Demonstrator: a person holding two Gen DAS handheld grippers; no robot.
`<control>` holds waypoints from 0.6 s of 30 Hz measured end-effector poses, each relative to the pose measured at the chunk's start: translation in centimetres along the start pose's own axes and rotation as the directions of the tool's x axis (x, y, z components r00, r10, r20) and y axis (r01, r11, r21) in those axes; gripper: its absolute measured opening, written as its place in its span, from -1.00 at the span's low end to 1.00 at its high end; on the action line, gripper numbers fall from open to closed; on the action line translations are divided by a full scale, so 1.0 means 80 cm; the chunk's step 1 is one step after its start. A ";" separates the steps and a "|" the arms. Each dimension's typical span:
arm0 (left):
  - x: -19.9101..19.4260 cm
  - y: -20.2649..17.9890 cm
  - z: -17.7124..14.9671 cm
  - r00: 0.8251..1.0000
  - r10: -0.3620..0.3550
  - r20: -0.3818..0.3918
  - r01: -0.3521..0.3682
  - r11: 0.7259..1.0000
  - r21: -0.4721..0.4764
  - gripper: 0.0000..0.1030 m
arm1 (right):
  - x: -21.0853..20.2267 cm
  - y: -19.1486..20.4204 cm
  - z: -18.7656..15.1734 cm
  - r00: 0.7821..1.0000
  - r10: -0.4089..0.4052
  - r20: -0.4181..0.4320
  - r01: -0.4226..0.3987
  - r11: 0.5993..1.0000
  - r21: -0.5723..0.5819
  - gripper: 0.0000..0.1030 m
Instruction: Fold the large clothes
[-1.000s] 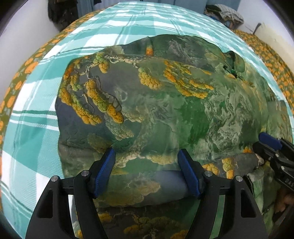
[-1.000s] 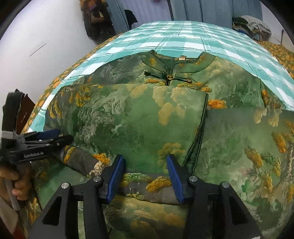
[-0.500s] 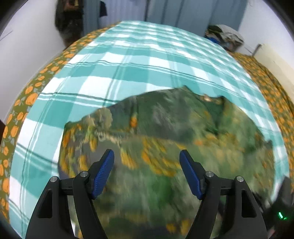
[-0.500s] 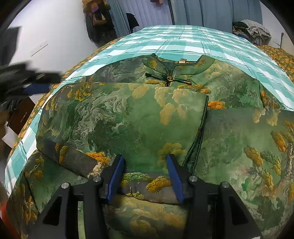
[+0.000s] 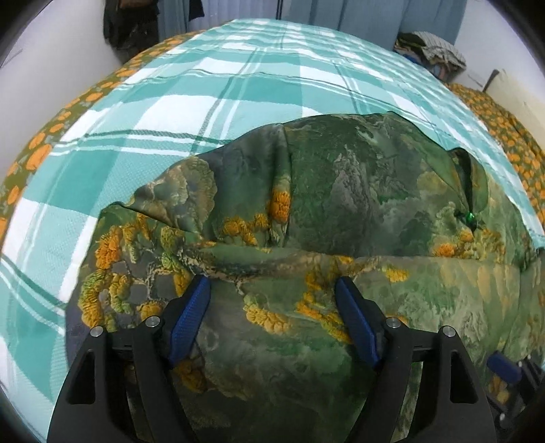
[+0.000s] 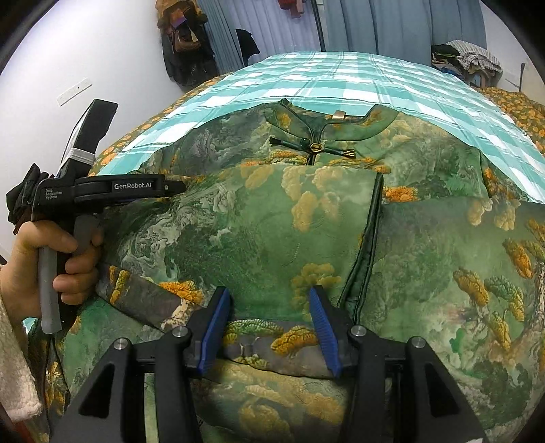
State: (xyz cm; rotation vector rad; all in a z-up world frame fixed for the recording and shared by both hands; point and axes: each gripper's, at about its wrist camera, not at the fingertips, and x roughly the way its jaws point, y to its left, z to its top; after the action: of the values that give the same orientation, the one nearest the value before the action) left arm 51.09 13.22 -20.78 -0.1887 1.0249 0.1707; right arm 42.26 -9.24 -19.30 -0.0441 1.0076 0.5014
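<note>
Where the teal plaid bedspread (image 6: 374, 78) meets blue curtains (image 6: 391, 27), a green patterned garment (image 6: 255, 231) lies partly folded (collar at the far side). The left gripper (image 5: 272, 300), having let go of the hem, hovers with jaws just widened; the right gripper (image 6: 269, 306) stays clamped on a fold.

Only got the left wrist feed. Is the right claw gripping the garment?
Observer: A folded band of the garment lies between the right claw pads. I can't tell whether they pinch it.
Operator: Collar fastened?
Observer: Looks so. A knot clasp spans the collar opening.
Operator: Anything folded over?
Observer: One panel lies folded across the chest, its dark piped edge running down below the clasp.
</note>
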 end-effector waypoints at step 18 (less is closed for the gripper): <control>-0.067 -0.012 -0.075 0.999 -0.045 -0.012 0.046 0.996 0.072 0.55 | -0.002 0.008 0.003 0.999 -0.043 -0.011 0.043 0.999 -0.032 -0.03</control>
State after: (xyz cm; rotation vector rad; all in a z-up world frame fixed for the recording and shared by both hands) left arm 43.57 10.58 -19.13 -0.1468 1.0343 0.0910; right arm 42.12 -8.66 -18.88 -0.0965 1.0084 0.4783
